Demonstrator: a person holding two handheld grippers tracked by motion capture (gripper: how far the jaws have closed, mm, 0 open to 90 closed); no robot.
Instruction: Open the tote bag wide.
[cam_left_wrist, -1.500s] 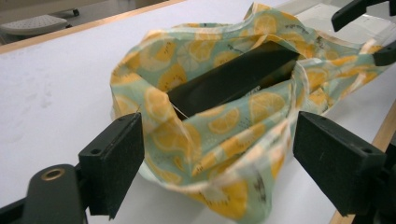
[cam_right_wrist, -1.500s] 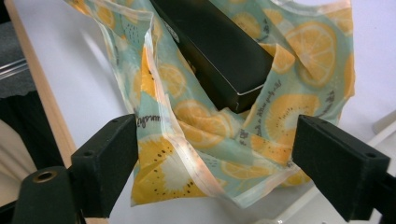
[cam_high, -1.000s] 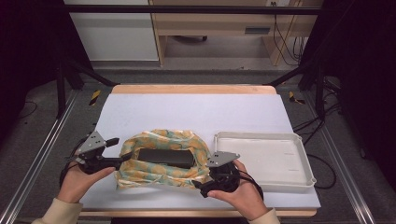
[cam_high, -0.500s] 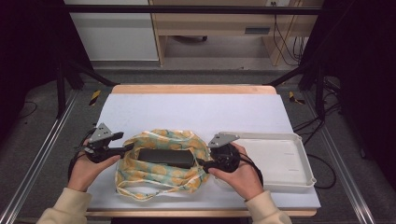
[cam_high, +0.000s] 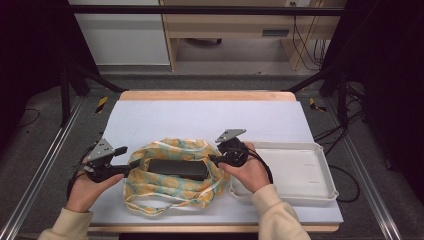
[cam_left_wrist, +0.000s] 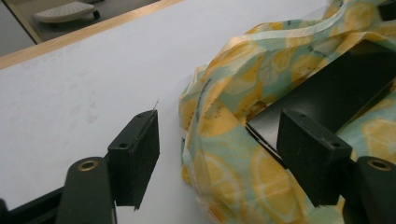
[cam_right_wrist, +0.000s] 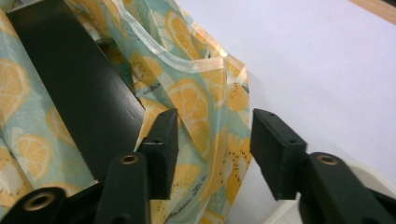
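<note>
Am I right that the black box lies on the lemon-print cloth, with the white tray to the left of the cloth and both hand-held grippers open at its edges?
Not quite: in the high view the tray sits to the right of the cloth, not the left. The box does lie on the cloth, and the left hand-held gripper and right hand-held gripper are open at its edges.

We see the cloth (cam_high: 170, 175) lying at the near middle of the table (cam_high: 200, 117), with the box (cam_high: 177, 168) on it. The tray (cam_high: 305, 172) sits just right of the cloth. The left gripper (cam_high: 127, 159) is at the cloth's left edge, the right gripper (cam_high: 215, 159) at its right edge.
</note>
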